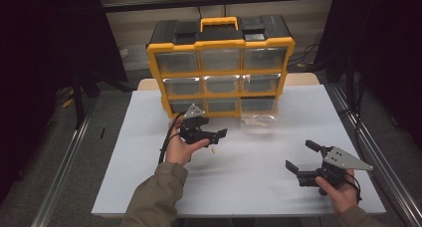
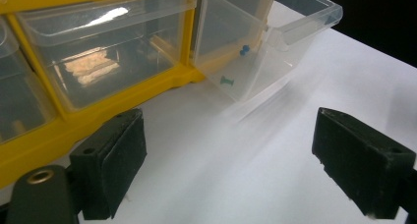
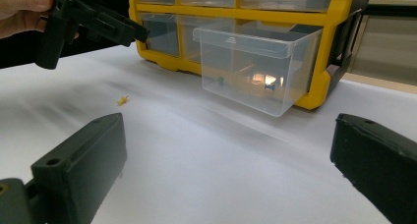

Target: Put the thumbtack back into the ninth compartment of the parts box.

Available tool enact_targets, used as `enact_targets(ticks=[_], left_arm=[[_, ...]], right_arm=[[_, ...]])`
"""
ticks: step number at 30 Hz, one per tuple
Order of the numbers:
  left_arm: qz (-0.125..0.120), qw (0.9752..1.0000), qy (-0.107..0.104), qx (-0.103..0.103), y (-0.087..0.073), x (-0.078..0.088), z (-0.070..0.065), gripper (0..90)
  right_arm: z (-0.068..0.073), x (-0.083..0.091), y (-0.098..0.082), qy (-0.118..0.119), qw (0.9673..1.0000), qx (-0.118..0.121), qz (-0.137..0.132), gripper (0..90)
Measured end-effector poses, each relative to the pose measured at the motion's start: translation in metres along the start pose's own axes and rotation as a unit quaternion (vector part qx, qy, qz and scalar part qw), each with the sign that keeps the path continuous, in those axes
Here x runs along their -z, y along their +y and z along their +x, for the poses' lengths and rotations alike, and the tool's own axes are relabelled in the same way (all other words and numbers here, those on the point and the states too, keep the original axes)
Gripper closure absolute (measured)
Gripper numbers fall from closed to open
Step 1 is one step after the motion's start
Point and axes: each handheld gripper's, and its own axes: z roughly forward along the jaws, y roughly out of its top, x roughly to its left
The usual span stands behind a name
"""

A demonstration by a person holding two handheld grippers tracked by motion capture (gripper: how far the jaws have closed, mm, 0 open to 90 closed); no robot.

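A yellow and black organiser (image 1: 221,67) with clear drawers stands at the back of the white table (image 1: 149,177). Its bottom right drawer (image 1: 258,118) (image 2: 260,42) (image 3: 255,62) is pulled out; a blue pin (image 2: 244,49) and a green pin (image 2: 226,80) lie inside. My left gripper (image 1: 217,136) (image 2: 236,160) hovers in front of the cabinet, left of that drawer, open with nothing between its jaws. A tiny yellow piece (image 1: 213,149) (image 3: 123,100) lies on the table just below it. My right gripper (image 1: 301,155) (image 3: 226,160) is at the front right, open and empty, facing the drawer.
The other drawers (image 1: 221,83) are pushed in; one beside the open drawer holds pale flat pieces (image 2: 91,67). Metal rails (image 1: 64,162) run along both sides of the table. A cable (image 1: 166,137) trails from the left gripper.
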Motion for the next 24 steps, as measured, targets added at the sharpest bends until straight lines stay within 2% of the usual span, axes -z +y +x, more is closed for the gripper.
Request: enact_targets(ticks=[7,10,13,24], left_arm=[[0.002,1.0,0.003,0.0,-0.007,0.003,0.0,12.9],[0.01,0.9999,0.009,-0.008,-0.009,0.005,0.002,12.6],[0.006,1.0,0.005,0.001,-0.013,0.007,0.003,12.0],[0.014,0.9998,0.01,-0.001,-0.024,0.01,0.004,12.5]], right_arm=[[0.0,0.0,0.0,0.0,1.0,0.0,0.0,0.0],[0.0,0.0,0.0,0.0,1.0,0.001,0.0,0.0],[0.0,0.0,0.0,0.0,1.0,0.001,0.0,0.0],[0.0,0.0,0.0,0.0,1.0,0.001,0.0,0.0]])
